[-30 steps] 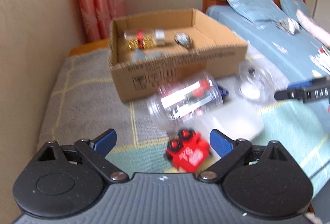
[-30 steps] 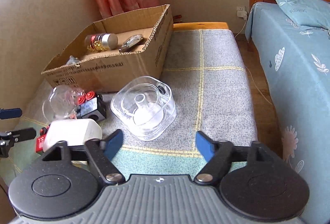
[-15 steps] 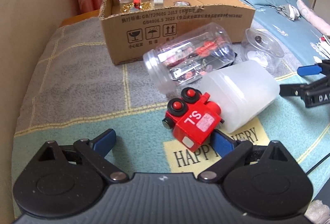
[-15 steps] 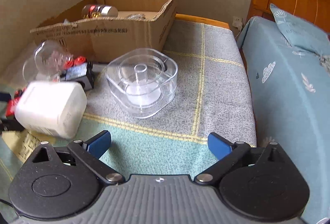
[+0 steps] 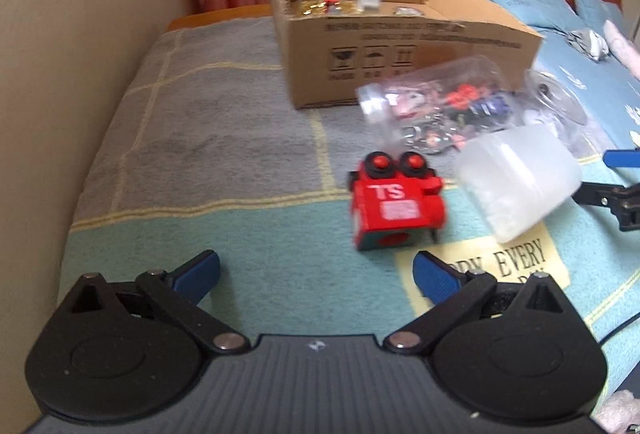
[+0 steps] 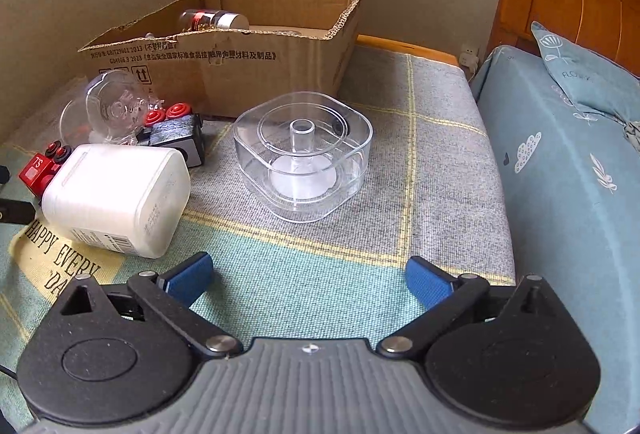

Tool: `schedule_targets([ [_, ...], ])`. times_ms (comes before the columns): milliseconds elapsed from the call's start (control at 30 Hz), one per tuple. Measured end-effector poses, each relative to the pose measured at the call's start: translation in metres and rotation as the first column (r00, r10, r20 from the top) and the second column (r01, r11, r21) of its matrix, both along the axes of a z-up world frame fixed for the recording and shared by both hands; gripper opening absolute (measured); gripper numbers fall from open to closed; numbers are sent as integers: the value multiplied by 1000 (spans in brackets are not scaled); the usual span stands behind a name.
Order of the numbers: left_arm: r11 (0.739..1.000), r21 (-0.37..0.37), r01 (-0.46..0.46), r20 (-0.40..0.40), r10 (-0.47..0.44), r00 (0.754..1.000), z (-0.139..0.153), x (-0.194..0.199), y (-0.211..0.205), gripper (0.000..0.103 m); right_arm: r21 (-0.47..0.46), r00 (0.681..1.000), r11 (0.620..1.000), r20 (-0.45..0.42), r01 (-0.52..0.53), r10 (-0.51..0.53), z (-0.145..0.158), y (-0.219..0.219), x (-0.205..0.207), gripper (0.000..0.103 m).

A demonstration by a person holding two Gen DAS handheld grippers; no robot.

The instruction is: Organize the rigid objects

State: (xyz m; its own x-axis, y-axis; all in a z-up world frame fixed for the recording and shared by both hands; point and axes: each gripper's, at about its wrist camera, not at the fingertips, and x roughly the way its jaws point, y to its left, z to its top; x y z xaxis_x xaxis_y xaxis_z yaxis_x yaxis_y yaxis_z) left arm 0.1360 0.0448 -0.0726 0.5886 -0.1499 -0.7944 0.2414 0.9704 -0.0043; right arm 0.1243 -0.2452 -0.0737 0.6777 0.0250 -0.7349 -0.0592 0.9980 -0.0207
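Blur softens the red toy train [image 5: 394, 204] at one o'clock ahead of the spread, empty left tongs [image 5: 316, 270]. Right tongs [image 6: 306, 274], also spread, face the clear container [image 6: 303, 154]; the white bottle [image 6: 116, 194] hides most of the train.

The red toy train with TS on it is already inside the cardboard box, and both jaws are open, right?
Not quite. The red toy train lies on the blanket in front of the cardboard box, not inside it, as the left wrist view shows. Both jaws are indeed open.
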Motion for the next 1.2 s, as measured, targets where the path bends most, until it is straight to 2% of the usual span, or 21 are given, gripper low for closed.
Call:
schedule_targets([
  [200,1000,11,22,24,-22,999,-1,9,-20,102,-1,1000,1000,8,1,-1,0,1,-1,103],
  [400,1000,12,4,36,-5,999,-3,19,-19,103,-2,1000,1000,7,-14,14,0,0,-2,103],
  [500,999,0,-39,40,39,998,-4,19,-1,103,-3,1000,1000,-3,-30,30,1,-1,-3,103],
  [600,997,26,-78,36,77,996,-2,20,2,102,-3,999,999,-2,-38,38,1,-1,-4,103],
  [767,999,29,43,59,-45,997,-3,19,-19,99,-4,998,998,-4,-55,55,0,-1,-3,103],
  [933,988,46,149,87,-152,985,-1,23,-29,88,-7,993,993,-14,-115,115,1,-3,-1,103],
  [1067,982,27,189,78,-191,978,0,27,-26,81,-6,980,980,-20,-198,198,1,-8,6,103],
  [1200,983,-6,185,59,-185,981,-1,32,-23,80,-3,963,963,-26,-270,270,1,-14,23,103],
])
